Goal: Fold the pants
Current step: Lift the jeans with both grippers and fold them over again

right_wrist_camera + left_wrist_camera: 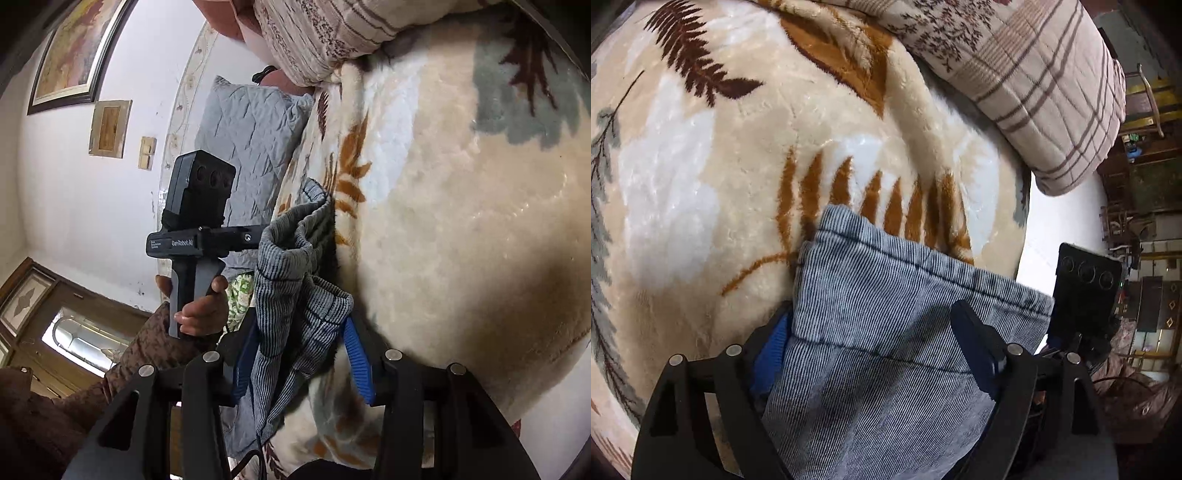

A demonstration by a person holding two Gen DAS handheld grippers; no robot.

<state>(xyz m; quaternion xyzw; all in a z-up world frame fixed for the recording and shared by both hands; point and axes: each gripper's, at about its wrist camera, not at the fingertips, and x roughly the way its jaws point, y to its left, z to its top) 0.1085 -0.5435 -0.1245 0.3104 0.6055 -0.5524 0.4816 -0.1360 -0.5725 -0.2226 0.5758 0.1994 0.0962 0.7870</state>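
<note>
- Well, starting at the left of the left wrist view, a plush cream blanket with brown, orange and grey leaf prints (701, 184) covers the bed.
- Lower middle, the left gripper (871, 347) points steeply down at the grey-blue ribbed pants (886, 295); its black fingers with blue pads (768, 350) stand spread wide, the cloth lies loosely between them, and no pinch shows (the right-hand finger sits over the fabric, which runs on past it).
- The hemmed edge of the pants lies on the blanket, just over the orange leaf print.
- Upper right, a beige quilted comforter with brown stripes (1034, 74) is heaped on the blanket.
- In the right wrist view, a dark-framed painting (74, 48) hangs on the white wall at far left.
- Next, a hand (201, 308) in a brown patterned sleeve grips the grey handle of the other gripper.
- Behind it a grey quilted pillow (255, 129) leans at the head of the bed.
- Centre, the right gripper (301, 365) pinches a bunched fold of the pants between its blue pads, the cloth rising above the fingers.
- To the right lies open blanket.
</note>
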